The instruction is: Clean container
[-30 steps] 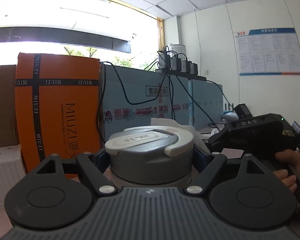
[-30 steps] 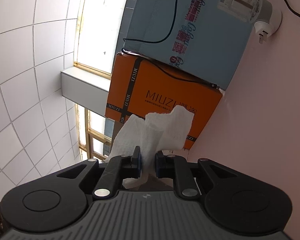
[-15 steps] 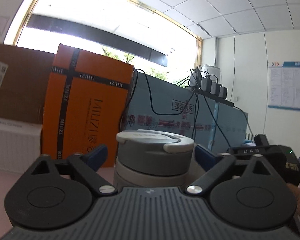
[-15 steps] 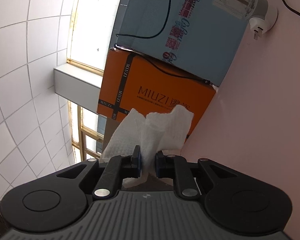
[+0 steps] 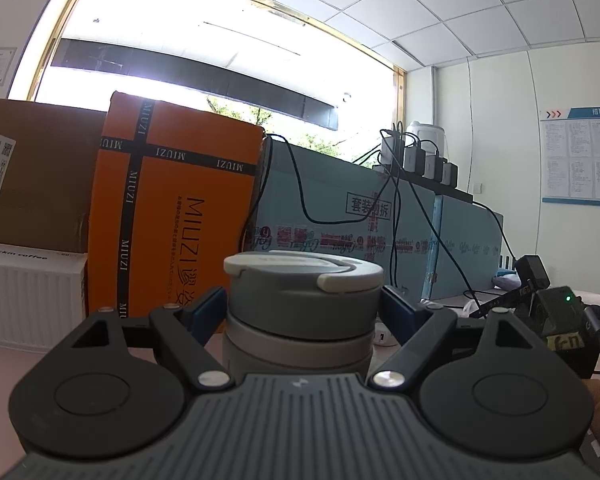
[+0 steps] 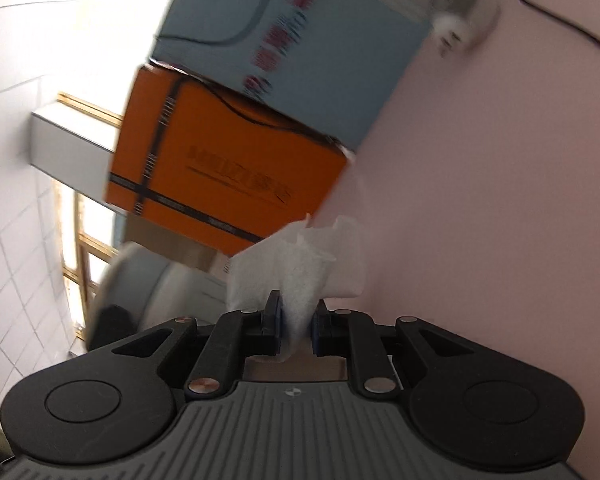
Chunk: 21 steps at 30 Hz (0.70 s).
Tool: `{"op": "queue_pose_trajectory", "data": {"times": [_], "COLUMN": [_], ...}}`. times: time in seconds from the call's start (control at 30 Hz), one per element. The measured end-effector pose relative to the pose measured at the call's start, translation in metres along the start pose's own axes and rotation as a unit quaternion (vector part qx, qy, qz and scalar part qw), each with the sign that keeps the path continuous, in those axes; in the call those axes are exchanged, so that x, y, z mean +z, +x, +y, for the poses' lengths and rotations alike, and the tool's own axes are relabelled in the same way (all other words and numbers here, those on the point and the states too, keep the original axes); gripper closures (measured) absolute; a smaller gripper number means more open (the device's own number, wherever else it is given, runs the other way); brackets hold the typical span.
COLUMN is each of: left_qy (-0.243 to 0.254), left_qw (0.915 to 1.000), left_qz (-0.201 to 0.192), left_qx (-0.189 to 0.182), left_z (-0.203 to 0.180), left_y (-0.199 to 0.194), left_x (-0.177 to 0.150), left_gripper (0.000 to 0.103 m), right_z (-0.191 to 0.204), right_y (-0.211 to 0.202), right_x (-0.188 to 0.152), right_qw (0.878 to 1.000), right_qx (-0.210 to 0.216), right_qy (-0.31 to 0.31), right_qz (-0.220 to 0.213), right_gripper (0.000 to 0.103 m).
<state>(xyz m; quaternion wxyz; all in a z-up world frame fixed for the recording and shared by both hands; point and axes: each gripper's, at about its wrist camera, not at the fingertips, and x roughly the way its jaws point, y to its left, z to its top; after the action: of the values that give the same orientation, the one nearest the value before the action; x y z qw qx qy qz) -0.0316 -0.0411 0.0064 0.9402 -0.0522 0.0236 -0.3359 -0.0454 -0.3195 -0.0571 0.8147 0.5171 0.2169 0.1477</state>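
the left claw is clamped on the grey container while the right claw pinches a white paper towel above the pink worktop.

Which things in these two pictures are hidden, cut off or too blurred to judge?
- Container, left wrist view: its lower body is hidden behind the left gripper.
- Container in the right wrist view: smeared by motion blur and partly behind the right gripper.
- Paper towel, right wrist view: whether it touches the container cannot be told.
- Orange box: its print is blurred.
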Motion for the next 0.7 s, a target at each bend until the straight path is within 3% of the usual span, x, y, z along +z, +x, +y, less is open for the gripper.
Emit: {"op": "queue_pose_trajectory", "data": {"times": [0.13,0.23,0.43,0.7], "left_qy": [-0.003,0.0,-0.002,-0.005], "left_qw": [1.0,1.0,1.0,1.0], "left_qz": [0.0,0.0,0.0,0.0], "left_qx": [-0.001,-0.001,-0.001,-0.001], "left_z": [0.001,0.0,0.0,0.002], "left_y": [-0.001,-0.001,-0.002,-0.003], "left_x": [0.0,0.0,0.0,0.0], "left_gripper": [0.022,0.022,0.022,0.022], "right_z": [-0.011,-0.018,-0.015,-0.003], "right_y": [-0.006,-0.014,-0.026,-0.021], "right_x": [-0.001,-0.002,-0.007,-0.013], "right_qw": [0.997,0.989,0.972,0.983], "right_qx": [0.043,0.093,0.158,0.12], "right_qy": [0.057,0.111,0.16,0.125], "right_qz": [-0.011,-0.029,-0.07,-0.059], "right_gripper": [0.092,0.092,0.092,0.092]}}
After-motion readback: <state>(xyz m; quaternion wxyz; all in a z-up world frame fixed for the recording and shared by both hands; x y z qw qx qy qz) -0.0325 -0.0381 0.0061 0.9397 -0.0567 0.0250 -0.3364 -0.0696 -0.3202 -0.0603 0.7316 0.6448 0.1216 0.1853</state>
